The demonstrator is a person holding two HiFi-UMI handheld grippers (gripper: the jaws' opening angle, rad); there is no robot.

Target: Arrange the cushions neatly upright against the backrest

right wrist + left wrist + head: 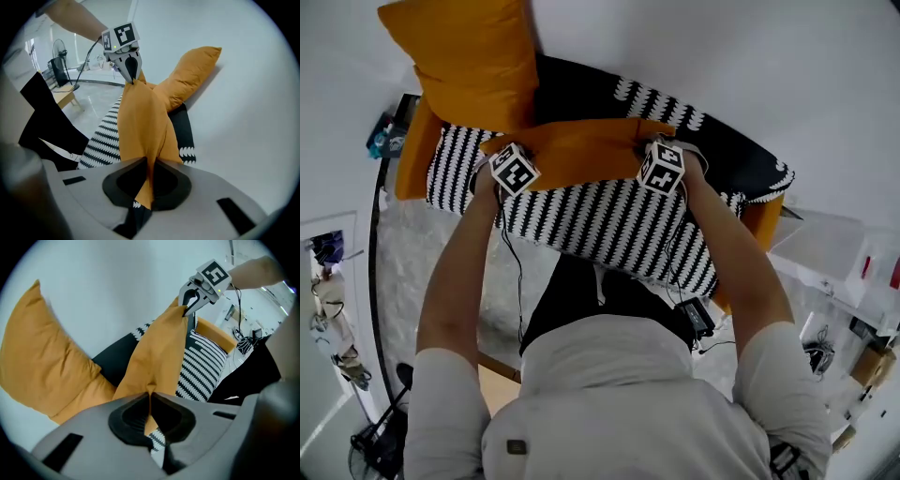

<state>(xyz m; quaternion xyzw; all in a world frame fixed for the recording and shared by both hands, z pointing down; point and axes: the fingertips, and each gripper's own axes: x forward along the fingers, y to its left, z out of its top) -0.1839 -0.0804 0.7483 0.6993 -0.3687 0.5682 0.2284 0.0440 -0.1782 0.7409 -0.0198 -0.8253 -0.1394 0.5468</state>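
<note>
Markers of black-and-white squares cover the cube on each gripper. The left gripper (149,397) and right gripper (149,165) each have jaws clamped together on an opposite corner of 1 orange cushion (572,150). It hangs stretched between them above the striped seat (600,220) of a sofa, in front of the black backrest (577,89). A 2nd orange cushion (473,56) leans upright against the white wall (750,66) at the sofa's far left end. The person's arms reach over the seat. A fan (58,50) stands on the floor at the near left.
</note>
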